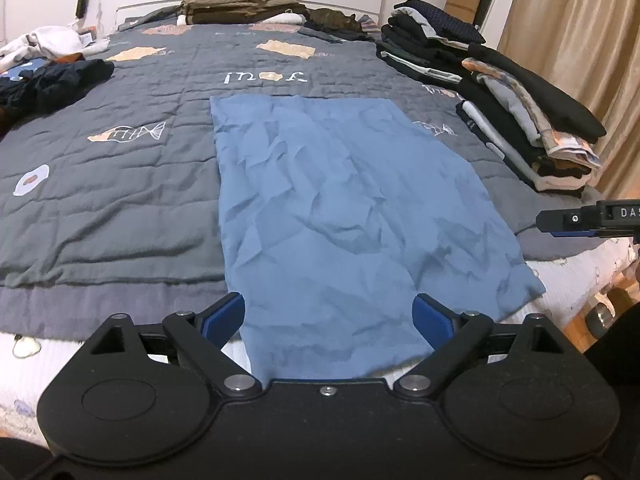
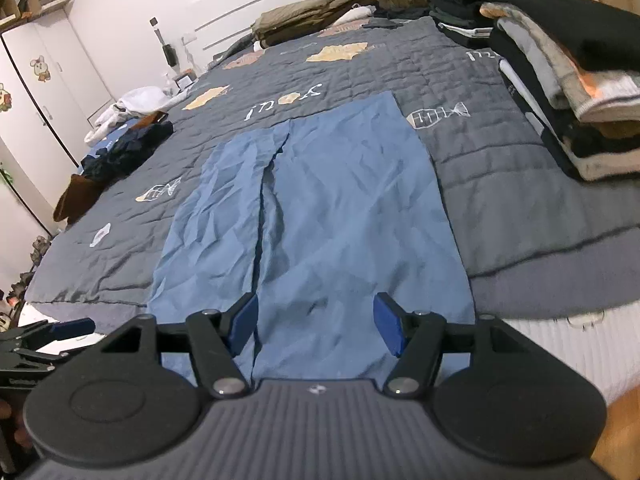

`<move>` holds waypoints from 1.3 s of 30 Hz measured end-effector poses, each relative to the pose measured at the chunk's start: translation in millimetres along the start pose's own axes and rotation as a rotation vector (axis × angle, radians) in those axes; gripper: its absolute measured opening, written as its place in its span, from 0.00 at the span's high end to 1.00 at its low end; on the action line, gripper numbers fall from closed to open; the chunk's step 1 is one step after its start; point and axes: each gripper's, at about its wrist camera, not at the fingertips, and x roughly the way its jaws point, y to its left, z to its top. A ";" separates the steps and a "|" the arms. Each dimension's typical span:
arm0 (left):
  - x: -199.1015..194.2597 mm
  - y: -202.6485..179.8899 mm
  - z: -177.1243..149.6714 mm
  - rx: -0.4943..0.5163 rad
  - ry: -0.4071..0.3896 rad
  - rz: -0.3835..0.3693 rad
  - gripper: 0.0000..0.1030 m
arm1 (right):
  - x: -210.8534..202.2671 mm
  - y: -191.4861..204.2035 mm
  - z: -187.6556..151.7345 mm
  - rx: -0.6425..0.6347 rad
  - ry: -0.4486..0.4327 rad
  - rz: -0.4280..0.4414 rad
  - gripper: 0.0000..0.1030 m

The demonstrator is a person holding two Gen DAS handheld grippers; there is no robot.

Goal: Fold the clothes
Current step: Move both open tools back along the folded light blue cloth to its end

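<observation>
The blue trousers (image 2: 320,216) lie flat and creased on the grey quilt (image 1: 112,184), legs side by side running toward twelve o'clock, the near end hanging over the bed's edge under my tongs. My left gripper (image 1: 329,320) and right gripper (image 2: 316,326) both stand released, jaws wide, nothing grasped. At two o'clock sit the folded stacks (image 1: 520,128); at ten, a loose dark heap (image 1: 52,84). I judge this garment spread for folding: next I'd need to pinch one leg's outer edge at both ends and carry it over the other.
</observation>
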 end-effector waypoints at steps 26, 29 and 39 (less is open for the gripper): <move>-27.2 15.3 -11.2 -0.061 0.066 0.032 0.12 | -14.6 6.1 -9.7 -0.099 0.093 -0.023 0.39; -23.2 14.0 -9.8 -0.055 0.082 0.029 0.12 | -11.6 4.6 -9.1 -0.108 0.108 -0.027 0.39; -5.9 21.7 -9.2 -0.046 0.127 0.029 0.12 | 4.7 -16.4 -3.5 -0.115 0.153 -0.043 0.39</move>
